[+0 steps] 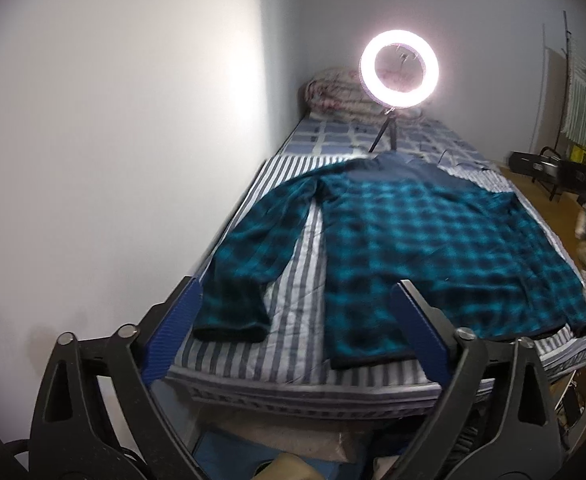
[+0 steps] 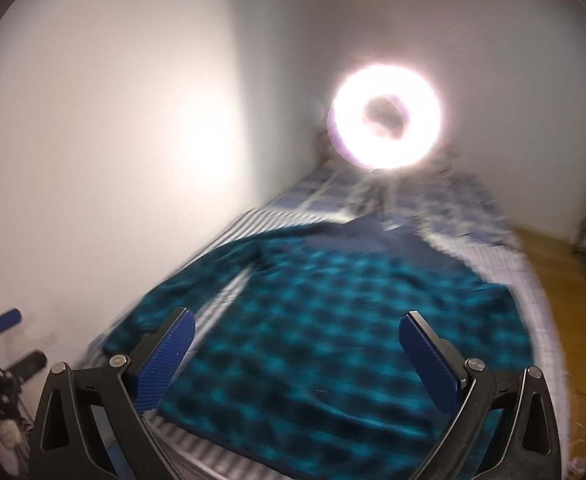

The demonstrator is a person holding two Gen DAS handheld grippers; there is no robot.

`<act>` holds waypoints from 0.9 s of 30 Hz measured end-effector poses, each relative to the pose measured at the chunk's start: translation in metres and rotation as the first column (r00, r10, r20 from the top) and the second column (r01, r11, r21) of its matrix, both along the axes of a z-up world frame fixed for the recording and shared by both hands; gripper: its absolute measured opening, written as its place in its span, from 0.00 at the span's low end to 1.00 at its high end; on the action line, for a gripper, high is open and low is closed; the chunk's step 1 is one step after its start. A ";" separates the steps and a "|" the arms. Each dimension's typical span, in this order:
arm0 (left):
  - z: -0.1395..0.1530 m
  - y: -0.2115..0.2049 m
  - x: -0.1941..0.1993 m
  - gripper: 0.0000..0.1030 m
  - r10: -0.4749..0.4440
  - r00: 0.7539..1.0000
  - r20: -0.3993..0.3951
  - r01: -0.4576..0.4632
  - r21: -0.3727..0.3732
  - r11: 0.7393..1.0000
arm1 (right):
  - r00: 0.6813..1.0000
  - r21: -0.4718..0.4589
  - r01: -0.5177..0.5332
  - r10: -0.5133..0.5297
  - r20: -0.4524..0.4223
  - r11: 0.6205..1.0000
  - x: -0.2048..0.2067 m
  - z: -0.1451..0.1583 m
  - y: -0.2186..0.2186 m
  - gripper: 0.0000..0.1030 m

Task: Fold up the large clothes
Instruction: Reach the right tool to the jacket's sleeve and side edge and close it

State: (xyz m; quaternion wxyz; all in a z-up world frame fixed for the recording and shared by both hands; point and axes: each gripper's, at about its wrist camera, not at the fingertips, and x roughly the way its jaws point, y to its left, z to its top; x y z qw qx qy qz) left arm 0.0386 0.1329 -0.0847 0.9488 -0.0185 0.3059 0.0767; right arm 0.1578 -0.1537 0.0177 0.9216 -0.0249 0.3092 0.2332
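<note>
A large teal-and-black plaid shirt [image 1: 433, 232] [image 2: 333, 272] with a dark navy yoke lies flat on the bed. Its hem is toward me and its collar points away. One sleeve [image 1: 249, 252] stretches down the left side toward the wall. In the left wrist view, my left gripper [image 1: 297, 292] hangs open over the bed's near edge, with its blue pads [image 1: 185, 312] on either side of the sleeve cuff and the hem corner. My right gripper [image 2: 297, 318] is also open, over the shirt's lower body. Neither pad touches cloth. The right wrist view is motion-blurred.
The bed has a blue-and-white striped sheet [image 1: 293, 360] and stands against a white wall [image 1: 113, 140] on the left. A lit ring light [image 1: 399, 68] on a tripod and a rolled blanket [image 1: 333, 96] sit at the far end. To the right are wooden floor [image 2: 565, 280] and black gear [image 1: 553, 168].
</note>
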 end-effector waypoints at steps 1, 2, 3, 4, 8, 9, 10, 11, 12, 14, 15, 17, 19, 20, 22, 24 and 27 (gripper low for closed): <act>-0.005 0.004 0.003 0.87 0.002 1.000 -0.011 -0.002 -0.010 1.000 | 0.999 0.011 -0.029 0.030 -0.035 1.000 0.011 -0.007 0.012 1.00; -0.009 0.009 0.005 0.82 0.002 1.000 -0.022 -0.002 -0.021 1.000 | 0.996 0.031 -0.055 0.057 -0.071 0.998 0.022 -0.015 0.023 0.99; -0.014 0.015 0.009 0.78 0.001 0.999 -0.034 -0.003 -0.033 0.999 | 0.990 0.059 -0.082 0.088 -0.112 0.995 0.033 -0.025 0.036 0.97; -0.016 0.017 0.011 0.77 0.001 0.999 -0.041 -0.003 -0.038 0.999 | 0.980 0.092 -0.108 0.121 -0.155 0.990 0.044 -0.034 0.046 0.91; -0.030 0.034 0.022 0.70 0.004 0.997 -0.078 -0.009 -0.065 0.998 | 0.926 0.193 -0.169 0.223 -0.305 0.967 0.080 -0.078 0.091 0.76; -0.033 0.038 0.025 0.68 0.003 0.996 -0.085 -0.009 -0.071 0.997 | 0.910 0.212 -0.175 0.240 -0.337 0.961 0.088 -0.090 0.101 0.75; -0.037 0.043 0.029 0.68 0.004 0.996 -0.091 -0.011 -0.077 0.997 | 0.891 0.227 -0.171 0.249 -0.381 0.959 0.099 -0.106 0.116 0.72; -0.038 0.046 0.032 0.67 0.003 0.996 -0.094 -0.011 -0.081 0.997 | 0.874 0.241 -0.166 0.256 -0.413 0.956 0.107 -0.120 0.128 0.71; -0.040 0.049 0.035 0.67 0.003 0.996 -0.094 -0.011 -0.087 0.996 | 0.855 0.262 -0.163 0.269 -0.443 0.951 0.116 -0.133 0.139 0.70; -0.043 0.055 0.038 0.67 -0.001 0.996 -0.093 -0.008 -0.097 0.995 | 0.820 0.295 -0.159 0.292 -0.492 0.942 0.127 -0.157 0.158 0.65; -0.046 0.057 0.040 0.67 -0.002 0.996 -0.092 -0.007 -0.099 0.995 | 0.810 0.300 -0.156 0.296 -0.506 0.941 0.131 -0.165 0.164 0.64; -0.050 0.062 0.044 0.67 -0.004 0.995 -0.097 -0.006 -0.102 0.995 | 0.778 0.309 -0.157 0.310 -0.547 0.938 0.140 -0.188 0.186 0.59; -0.056 0.066 0.047 0.67 -0.008 0.995 -0.104 -0.004 -0.110 0.994 | 0.753 0.306 -0.158 0.315 -0.578 0.939 0.148 -0.203 0.202 0.57; -0.060 0.068 0.048 0.67 -0.009 0.994 -0.109 -0.004 -0.116 0.993 | 0.742 0.304 -0.153 0.313 -0.593 0.940 0.152 -0.210 0.208 0.57; -0.064 0.072 0.049 0.67 -0.006 0.992 -0.122 -0.010 -0.129 0.992 | 0.703 0.330 -0.137 0.326 -0.632 0.934 0.156 -0.228 0.224 0.57; -0.066 0.080 0.048 0.67 -0.005 0.993 -0.119 -0.013 -0.152 0.988 | 0.670 0.366 -0.129 0.353 -0.653 0.922 0.154 -0.238 0.235 0.57; -0.063 0.086 0.042 0.67 0.005 0.995 -0.097 -0.018 -0.135 0.991 | 0.626 0.392 -0.160 0.400 -0.669 0.906 0.146 -0.252 0.256 0.57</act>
